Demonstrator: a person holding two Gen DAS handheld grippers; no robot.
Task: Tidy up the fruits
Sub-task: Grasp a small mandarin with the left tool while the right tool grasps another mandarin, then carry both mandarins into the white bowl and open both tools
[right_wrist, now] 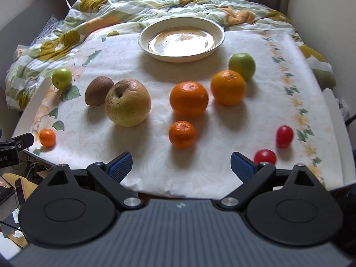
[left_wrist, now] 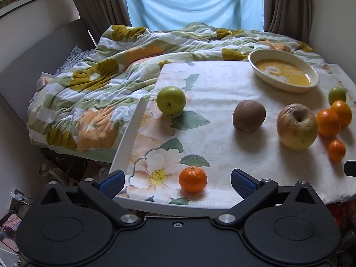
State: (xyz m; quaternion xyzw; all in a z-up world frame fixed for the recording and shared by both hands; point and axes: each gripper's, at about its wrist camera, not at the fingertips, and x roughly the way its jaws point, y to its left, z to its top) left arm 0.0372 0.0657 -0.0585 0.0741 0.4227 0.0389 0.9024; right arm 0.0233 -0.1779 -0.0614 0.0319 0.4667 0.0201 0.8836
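Note:
Fruit lies spread over a floral tablecloth (right_wrist: 255,115). A small mandarin (left_wrist: 193,179) sits just ahead of my left gripper (left_wrist: 178,183), which stands open with nothing between its fingers. Further back are a green apple (left_wrist: 170,100), a kiwi (left_wrist: 249,116) and a big yellow apple (left_wrist: 297,126). My right gripper (right_wrist: 181,166) is open too, at the near table edge. A small mandarin (right_wrist: 182,134) lies ahead of it, two larger oranges (right_wrist: 189,98) beyond, a second green apple (right_wrist: 242,65), and two red tomatoes (right_wrist: 284,136) to the right. An empty cream dish (right_wrist: 181,39) stands at the back.
A rumpled flowered quilt (left_wrist: 100,84) covers the bed behind and left of the table. Curtains and a bright window (left_wrist: 193,2) lie beyond. White table rails (left_wrist: 131,133) run along both side edges. Clutter fills the floor at the lower left.

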